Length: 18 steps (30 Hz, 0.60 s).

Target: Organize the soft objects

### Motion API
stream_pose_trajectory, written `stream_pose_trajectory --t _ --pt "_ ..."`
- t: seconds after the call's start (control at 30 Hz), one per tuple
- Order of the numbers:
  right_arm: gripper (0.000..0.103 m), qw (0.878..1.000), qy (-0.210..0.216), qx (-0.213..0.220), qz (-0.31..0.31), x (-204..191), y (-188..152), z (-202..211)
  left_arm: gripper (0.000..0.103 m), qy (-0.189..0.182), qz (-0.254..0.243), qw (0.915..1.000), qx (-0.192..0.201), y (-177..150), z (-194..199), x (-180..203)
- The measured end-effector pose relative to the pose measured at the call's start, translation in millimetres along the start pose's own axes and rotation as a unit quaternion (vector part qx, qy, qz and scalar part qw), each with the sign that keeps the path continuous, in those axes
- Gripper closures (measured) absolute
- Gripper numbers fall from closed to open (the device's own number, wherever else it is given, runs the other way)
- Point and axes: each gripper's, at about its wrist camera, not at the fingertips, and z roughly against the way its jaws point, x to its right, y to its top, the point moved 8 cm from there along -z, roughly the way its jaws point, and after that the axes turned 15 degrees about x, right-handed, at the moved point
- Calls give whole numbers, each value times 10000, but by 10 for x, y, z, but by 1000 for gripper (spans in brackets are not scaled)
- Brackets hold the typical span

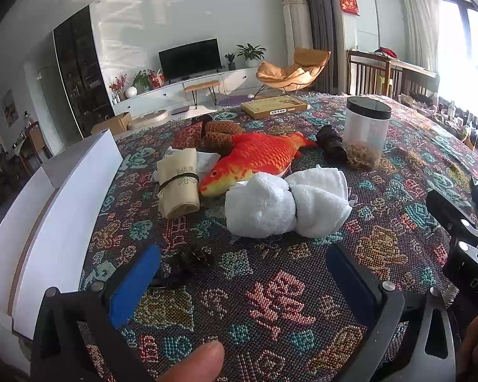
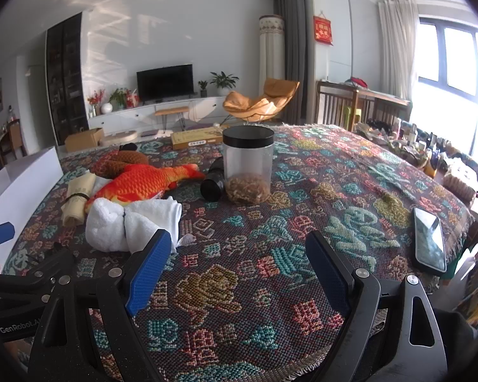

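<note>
With the left gripper (image 1: 243,281) and right gripper (image 2: 239,273) both spread wide and empty, the white box (image 1: 63,191) waits far left while the beige roll (image 1: 178,181), fish plush (image 1: 255,156) and tied white towel (image 1: 286,203) crowd mid-cloth, so grabbing the towel may drag the fish or, further right, tip the jar (image 2: 248,165), and only the right view shows what seems a phone (image 2: 428,238).

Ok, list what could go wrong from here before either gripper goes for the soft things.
1. The white towel bundle lies against the fish plush; grabbing one may drag the other.
2. The lidded jar stands close behind them; a reach past the plush could tip it.
3. The phone lies near the table's edge beside the open right gripper; a sideways sweep might push it off.
</note>
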Motion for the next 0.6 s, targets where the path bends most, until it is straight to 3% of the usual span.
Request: stream_pose_trajectory --t 0.6 --pt "15 10000 7 -6 -38 13 -1 -1 0 12 7 9999 -100 -86 -26 -4"
